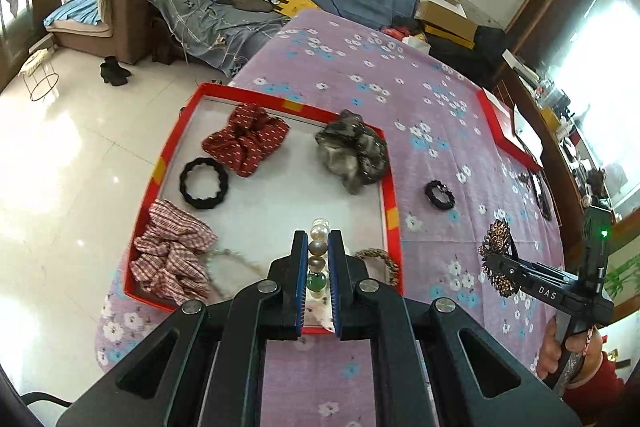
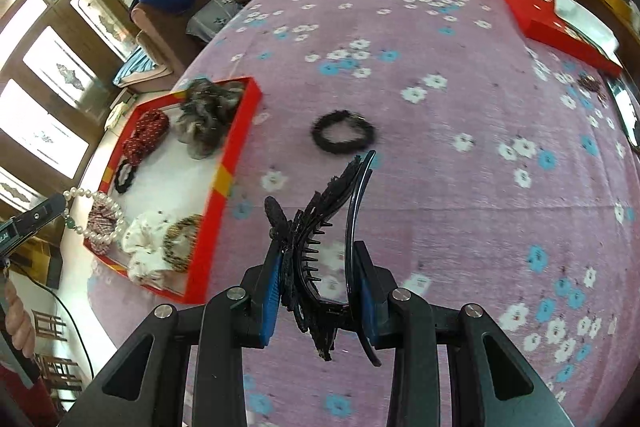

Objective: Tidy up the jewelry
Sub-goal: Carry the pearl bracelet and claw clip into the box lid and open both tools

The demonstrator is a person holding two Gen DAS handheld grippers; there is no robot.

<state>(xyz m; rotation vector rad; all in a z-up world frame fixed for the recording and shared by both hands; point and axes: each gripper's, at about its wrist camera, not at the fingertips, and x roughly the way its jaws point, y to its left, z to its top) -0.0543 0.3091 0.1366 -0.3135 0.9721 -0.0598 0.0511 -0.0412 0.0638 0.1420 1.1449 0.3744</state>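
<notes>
Already 6 pieces fill the shallow red cardboard tray (image 1: 394, 183) below the left claw (image 1: 318, 247), which pinches a white pearl bracelet (image 1: 320, 227); the right claw (image 2: 316, 291) clamps a black toothed hair clip (image 2: 320, 227), and a black frilled scrunchie (image 2: 344, 133) beyond it awaits.

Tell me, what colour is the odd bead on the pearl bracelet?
Green: the pearl bracelet has one green bead, clearest in the left wrist view.

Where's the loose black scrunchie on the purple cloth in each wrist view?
Left wrist view: black scrunchie lies right of centre on the flowered cloth, just outside the red tray's right wall.
Right wrist view: black scrunchie lies centre, above the hair claw tip, right of the tray.
Shared landmark: the grey scrunchie in the tray corner nearest it.
</notes>
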